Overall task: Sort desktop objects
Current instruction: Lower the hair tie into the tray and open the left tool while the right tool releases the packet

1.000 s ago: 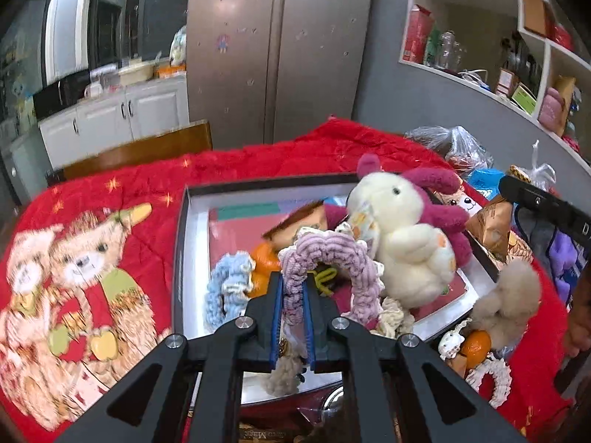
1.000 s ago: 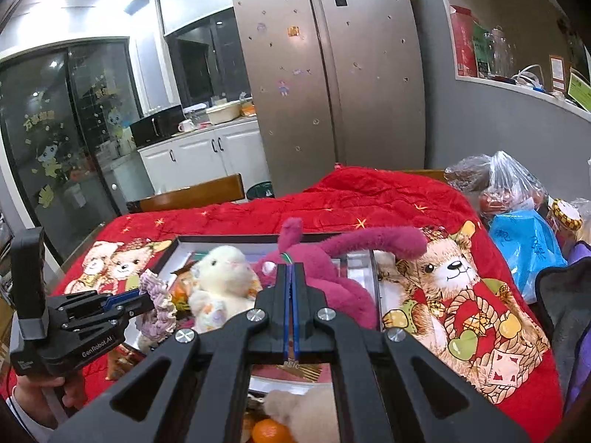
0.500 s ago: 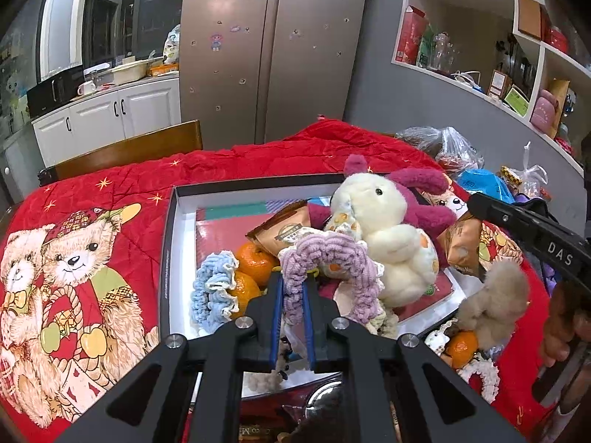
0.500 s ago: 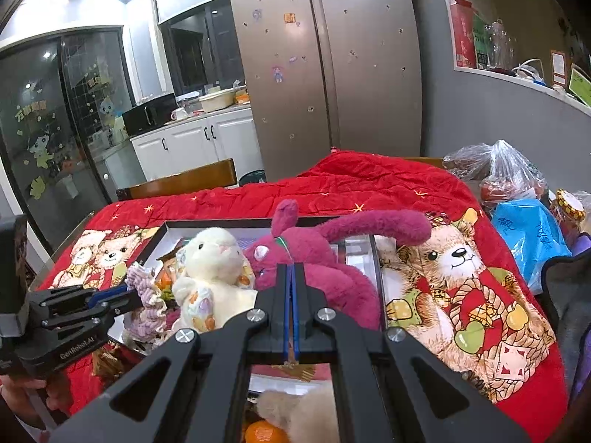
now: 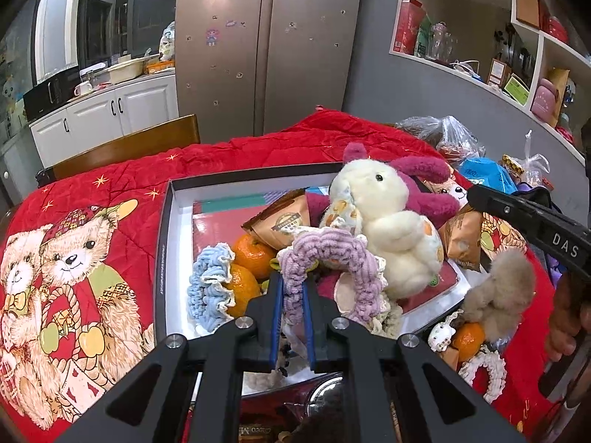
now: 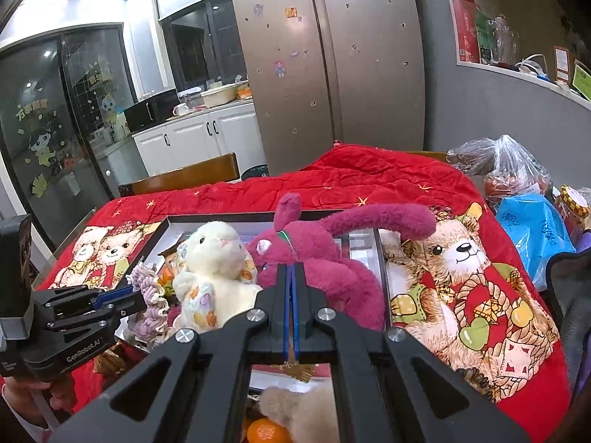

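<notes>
My left gripper is shut on a purple crocheted scrunchie and holds it just above the black-rimmed tray. The right wrist view shows the same hold, left gripper and scrunchie. In the tray lie a cream plush rabbit, a magenta plush, a blue scrunchie, oranges and a snack packet. My right gripper is shut with nothing visible between its pads. It hovers over the magenta plush, beside the cream rabbit.
A red bear-print quilt covers the table. A beige fluffy toy, an orange and a white scrunchie lie off the tray's right corner. Plastic bags crowd the far right. A wooden chair back stands behind the table.
The left gripper keeps its hold on the purple scrunchie. The right gripper has edged slightly nearer the plush toys. Nothing was picked up or let go.
</notes>
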A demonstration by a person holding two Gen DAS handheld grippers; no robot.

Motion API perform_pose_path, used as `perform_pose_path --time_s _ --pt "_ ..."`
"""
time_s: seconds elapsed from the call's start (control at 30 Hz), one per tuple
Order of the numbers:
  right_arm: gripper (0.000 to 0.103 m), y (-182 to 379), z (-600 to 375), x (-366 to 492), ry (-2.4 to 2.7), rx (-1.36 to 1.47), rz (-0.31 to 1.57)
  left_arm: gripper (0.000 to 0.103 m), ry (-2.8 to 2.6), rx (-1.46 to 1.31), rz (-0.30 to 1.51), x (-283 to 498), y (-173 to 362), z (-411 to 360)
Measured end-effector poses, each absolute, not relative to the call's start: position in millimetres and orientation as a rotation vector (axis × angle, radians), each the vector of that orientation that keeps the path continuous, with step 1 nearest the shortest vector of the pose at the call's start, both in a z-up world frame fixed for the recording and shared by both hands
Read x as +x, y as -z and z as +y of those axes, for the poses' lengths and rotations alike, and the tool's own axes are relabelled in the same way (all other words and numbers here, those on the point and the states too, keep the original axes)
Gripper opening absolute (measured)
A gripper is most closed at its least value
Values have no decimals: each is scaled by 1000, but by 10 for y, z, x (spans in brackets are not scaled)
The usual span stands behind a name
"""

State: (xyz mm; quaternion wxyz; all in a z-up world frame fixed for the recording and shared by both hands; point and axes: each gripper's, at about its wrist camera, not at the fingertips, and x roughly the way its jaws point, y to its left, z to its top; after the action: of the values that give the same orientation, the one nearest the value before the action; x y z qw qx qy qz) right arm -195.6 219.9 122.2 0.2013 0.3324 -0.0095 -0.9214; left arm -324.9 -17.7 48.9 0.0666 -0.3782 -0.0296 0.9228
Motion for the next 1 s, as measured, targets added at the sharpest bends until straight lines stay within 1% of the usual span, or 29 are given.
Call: perform_pose_path --time_s 0.47,0.57,0.63,0.67,0.7,0.73,0.77,0.8,0.87,0.9,0.93,1.0 --pt "1 -1108 2155 -1998 2590 962 16 10 -2780 -1160 -64 -3261 -454 -164" --pt "2 -1097 2159 -2010 2596 966 15 15 -2798 -1157 -69 -3264 -459 -180" --pt "3 -1093 2165 -2015 2605 971 12 32 -2803 -1154 -88 -3264 -468 -204" --pt "3 -1094 2170 -2017 2609 971 9 48 -2809 -1154 -94 -3262 -474 -209" --pt "3 -1099 2176 -2016 2615 968 6 54 -2819 -1139 -101 -3250 -489 -217" --pt "3 -1104 2180 -2019 2627 969 10 55 -2825 -1126 -106 -3243 -501 -221" --pt "3 -1110 2184 -2018 2637 970 15 58 -2828 -1124 -106 -3238 -509 -220" --pt "6 -1119 2188 -2016 2646 967 23 63 -2828 -1135 -96 -3240 -512 -213" --pt "26 -1127 2195 -2021 2655 977 28 64 -2827 -1136 -76 -3241 -517 -193" --pt "47 -1139 2215 -2012 2659 967 2 65 -2826 -1127 -68 -3235 -522 -182" --pt "59 -1151 2233 -2000 2659 950 -23 66 -2824 -1123 -60 -3233 -522 -174" --pt "64 -1174 2246 -2004 2649 954 -50 67 -2822 -1117 -43 -3226 -525 -147"
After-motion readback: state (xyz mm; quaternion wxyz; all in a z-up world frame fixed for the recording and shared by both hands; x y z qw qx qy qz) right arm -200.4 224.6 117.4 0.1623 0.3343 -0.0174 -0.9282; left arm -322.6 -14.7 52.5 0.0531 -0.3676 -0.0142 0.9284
